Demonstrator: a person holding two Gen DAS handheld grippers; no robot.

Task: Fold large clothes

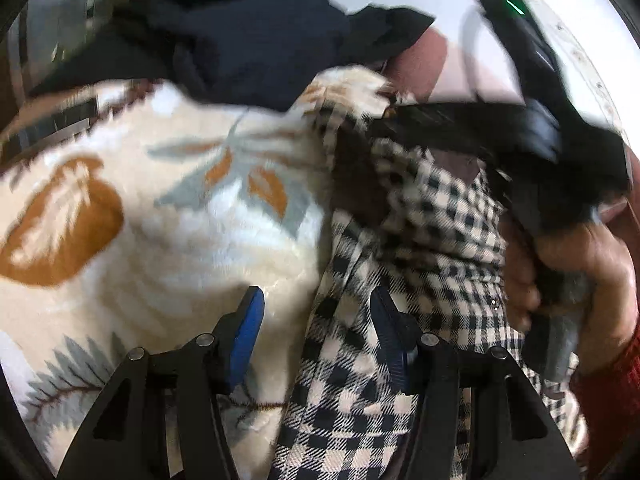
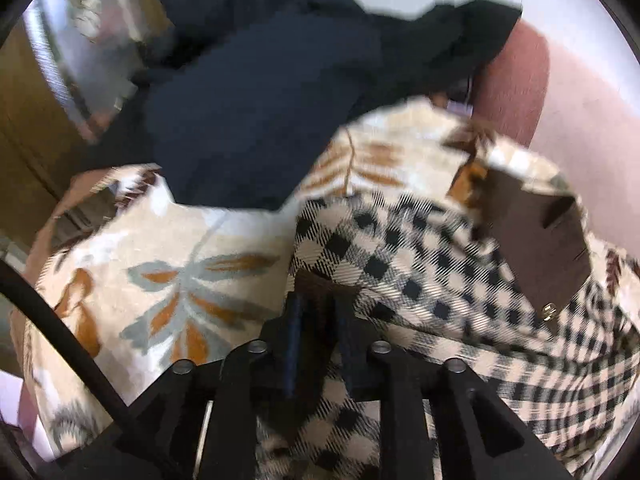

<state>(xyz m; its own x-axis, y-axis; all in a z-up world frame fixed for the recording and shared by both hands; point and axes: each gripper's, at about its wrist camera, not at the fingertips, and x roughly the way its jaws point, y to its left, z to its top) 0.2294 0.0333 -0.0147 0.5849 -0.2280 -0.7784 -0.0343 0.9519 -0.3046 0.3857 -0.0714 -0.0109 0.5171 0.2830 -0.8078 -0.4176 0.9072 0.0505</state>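
Note:
A black-and-cream checked garment (image 1: 420, 248) with a brown lining lies crumpled on a cream leaf-print blanket (image 1: 160, 216). My left gripper (image 1: 316, 320) is open, its blue pads apart over the garment's left edge. In the left wrist view the right gripper (image 1: 540, 160) shows at the right, held by a hand. In the right wrist view the right gripper (image 2: 316, 316) is shut on a fold of the checked garment (image 2: 420, 264), brown lining pinched between the fingers. The blanket (image 2: 168, 272) lies to its left.
A dark navy garment (image 1: 248, 40) is heaped at the back on the blanket; it also shows in the right wrist view (image 2: 256, 112). A pink cushion (image 2: 516, 80) stands at the back right. A wooden cabinet (image 2: 24, 152) is at the left.

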